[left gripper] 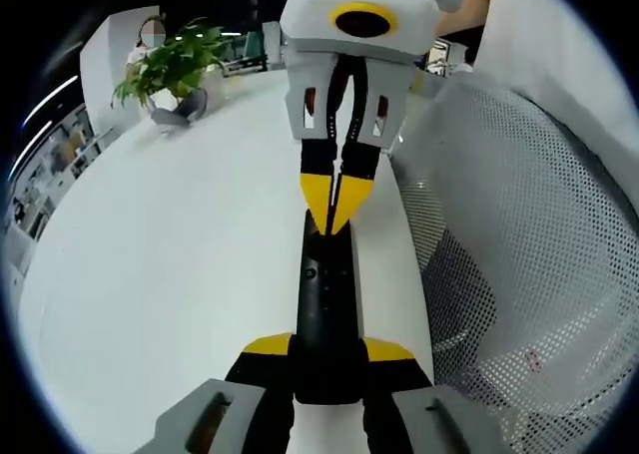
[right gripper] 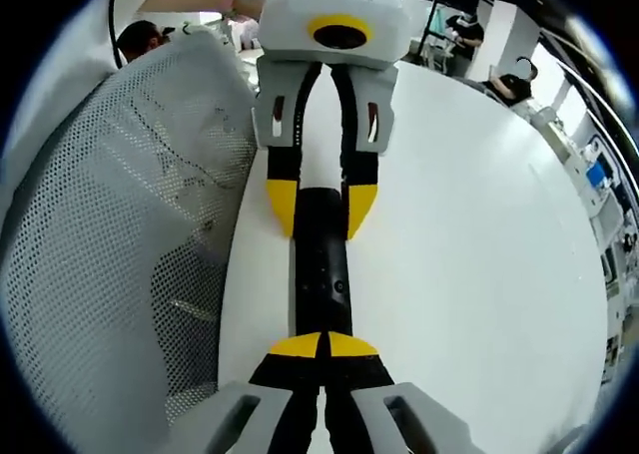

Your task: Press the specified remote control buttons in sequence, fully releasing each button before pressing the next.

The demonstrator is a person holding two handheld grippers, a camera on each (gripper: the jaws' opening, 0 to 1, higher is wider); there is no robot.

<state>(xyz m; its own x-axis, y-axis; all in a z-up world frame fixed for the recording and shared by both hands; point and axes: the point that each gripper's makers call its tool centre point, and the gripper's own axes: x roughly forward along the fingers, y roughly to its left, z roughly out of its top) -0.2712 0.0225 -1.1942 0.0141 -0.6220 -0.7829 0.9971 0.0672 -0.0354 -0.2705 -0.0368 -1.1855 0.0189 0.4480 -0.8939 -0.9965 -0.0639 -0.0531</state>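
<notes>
Here, in the left gripper view, a potted green plant (left gripper: 172, 67) stands at the far left of the white table (left gripper: 180, 264), well apart from the action. Toward the middle, a slim black remote control (left gripper: 327, 309) lies lengthwise on the tabletop near its edge. The left gripper (left gripper: 327, 352) has its yellow-tipped jaws set around the near end of the remote, one on each side and touching it, so it is closed on the remote's width. At the far end, the right gripper (left gripper: 336, 205) comes in from the top with its yellow tips drawn together into a point that rests on the end of the remote (whether it bears on a button cannot be told). To the right of the table stands a white mesh chair back (left gripper: 539, 225). In the right gripper view, the same mesh chair back (right gripper: 120, 215) is on the left, beside the table (right gripper: 469, 254). In the middle, the remote control (right gripper: 321, 264) runs away from the camera; the right gripper (right gripper: 324, 346) has its tips pressed together, holding nothing, and sits on the near end of the remote. Beyond it, the left gripper (right gripper: 321, 210) straddles the far end, jaws against its sides.
</notes>
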